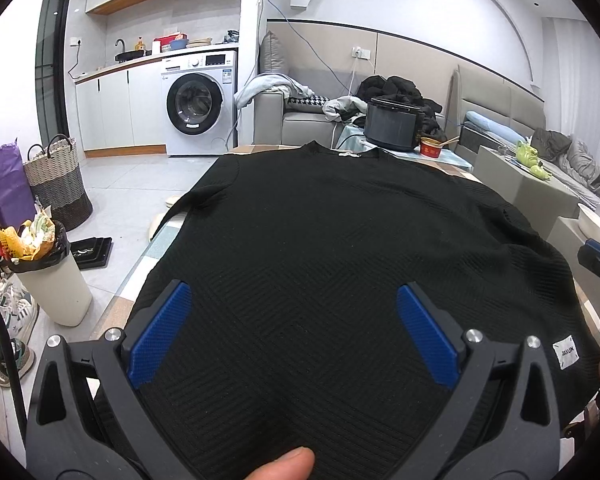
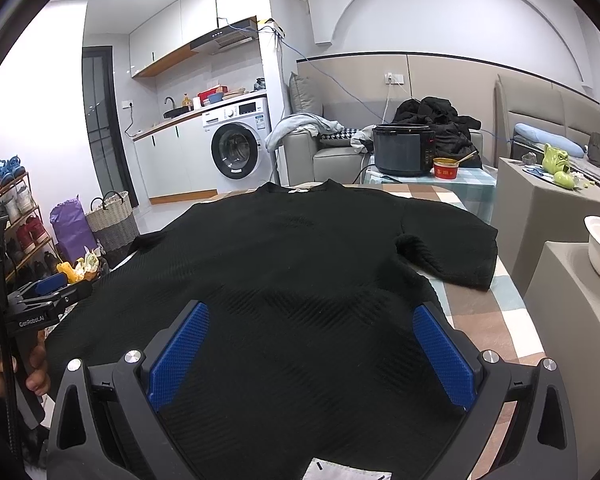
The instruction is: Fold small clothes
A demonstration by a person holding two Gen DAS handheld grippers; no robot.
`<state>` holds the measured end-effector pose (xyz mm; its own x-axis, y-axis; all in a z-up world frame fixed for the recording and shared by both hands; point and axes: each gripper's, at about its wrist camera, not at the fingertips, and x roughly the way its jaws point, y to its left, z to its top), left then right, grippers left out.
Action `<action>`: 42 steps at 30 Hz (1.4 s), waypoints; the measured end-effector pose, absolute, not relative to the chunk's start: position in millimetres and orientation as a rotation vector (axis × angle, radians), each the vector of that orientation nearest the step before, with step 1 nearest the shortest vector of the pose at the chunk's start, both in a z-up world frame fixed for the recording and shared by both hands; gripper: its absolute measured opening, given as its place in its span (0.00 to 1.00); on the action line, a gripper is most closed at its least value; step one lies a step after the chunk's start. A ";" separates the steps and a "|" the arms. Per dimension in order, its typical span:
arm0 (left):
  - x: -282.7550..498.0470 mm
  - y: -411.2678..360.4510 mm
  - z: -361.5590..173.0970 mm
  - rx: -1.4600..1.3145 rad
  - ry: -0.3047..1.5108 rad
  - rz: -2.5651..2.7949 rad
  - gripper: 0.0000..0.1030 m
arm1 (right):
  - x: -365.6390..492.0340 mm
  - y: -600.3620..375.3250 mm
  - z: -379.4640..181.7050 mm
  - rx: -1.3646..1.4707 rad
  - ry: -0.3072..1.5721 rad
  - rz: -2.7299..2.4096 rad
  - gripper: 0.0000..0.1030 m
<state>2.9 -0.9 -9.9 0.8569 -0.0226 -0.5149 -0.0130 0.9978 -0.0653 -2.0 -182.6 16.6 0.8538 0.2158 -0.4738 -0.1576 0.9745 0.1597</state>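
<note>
The black top (image 1: 332,240) lies spread flat on the checked table (image 2: 500,320), filling the middle of both frames, ready for folding. The left gripper (image 1: 294,336) and right gripper (image 2: 310,354) hover at its near hem, jaws wide apart, holding nothing.

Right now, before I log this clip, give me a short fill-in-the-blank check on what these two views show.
1. The black sweater lies spread flat with its collar pointing ____ from the cameras.
2. Both the left gripper and the right gripper have their jaws ____.
3. The small red bowl stands beside the dark ____ cooker.

Missing words: away; open; rice
</note>
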 end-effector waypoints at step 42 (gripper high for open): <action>2.7 1.5 -6.7 -0.068 0.535 0.003 0.99 | -0.1 -195.9 19.6 0.158 0.512 0.154 1.00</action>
